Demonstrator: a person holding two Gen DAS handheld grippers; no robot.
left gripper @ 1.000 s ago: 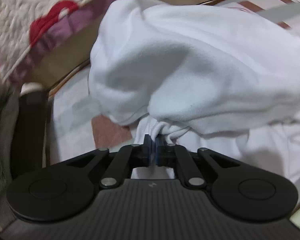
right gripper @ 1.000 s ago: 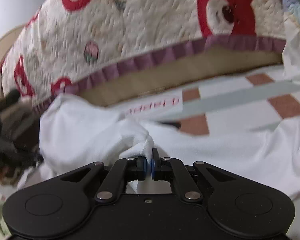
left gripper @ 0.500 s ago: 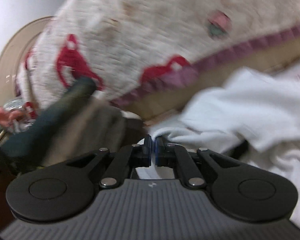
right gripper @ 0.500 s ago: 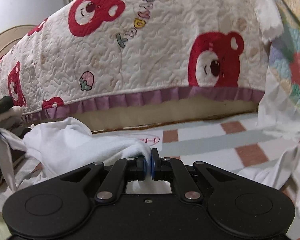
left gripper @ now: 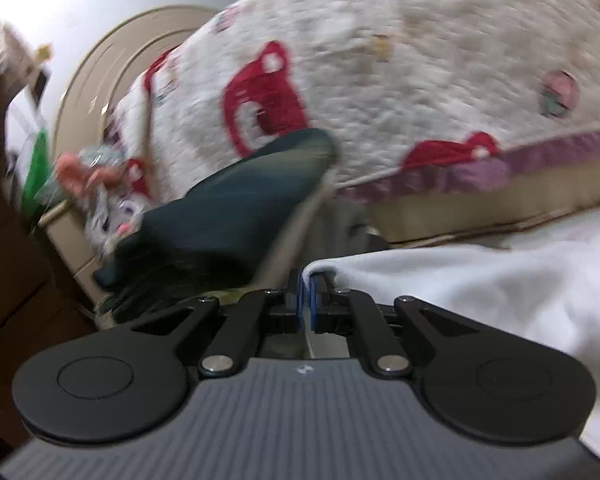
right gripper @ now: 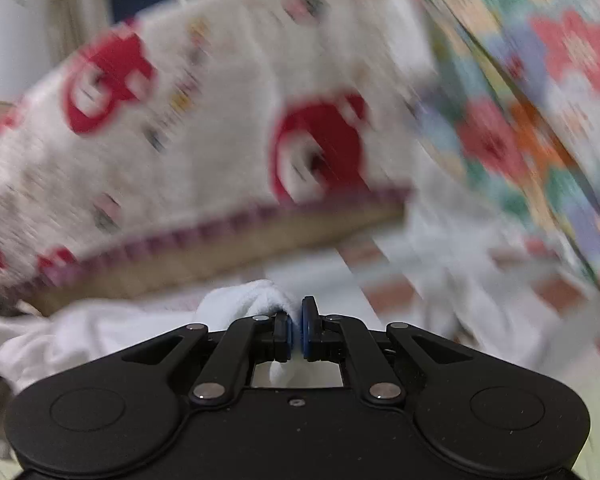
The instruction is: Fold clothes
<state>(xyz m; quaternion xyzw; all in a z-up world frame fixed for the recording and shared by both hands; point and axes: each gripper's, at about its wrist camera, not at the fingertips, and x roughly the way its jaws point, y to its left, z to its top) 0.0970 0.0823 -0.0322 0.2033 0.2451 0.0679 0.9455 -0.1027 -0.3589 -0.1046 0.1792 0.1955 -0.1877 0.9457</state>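
A white garment (left gripper: 480, 288) hangs stretched between my two grippers. My left gripper (left gripper: 306, 292) is shut on one edge of it, and the cloth runs off to the right in the left wrist view. In the right wrist view my right gripper (right gripper: 296, 320) is shut on a bunched corner of the same white garment (right gripper: 240, 304), which trails away to the left. Both views are blurred by motion.
A quilted cream bedspread with red bears (left gripper: 400, 80) (right gripper: 180, 152) and a purple frill fills the background. A dark green garment (left gripper: 236, 208) lies at the left. A floral quilt (right gripper: 540, 100) rises at the right, over a checked mat (right gripper: 400, 288).
Both grippers have lifted and swung upward with the white garment still held. The left view turned from the bunched cloth to the bedspread; the right view tilted toward the floral quilt.
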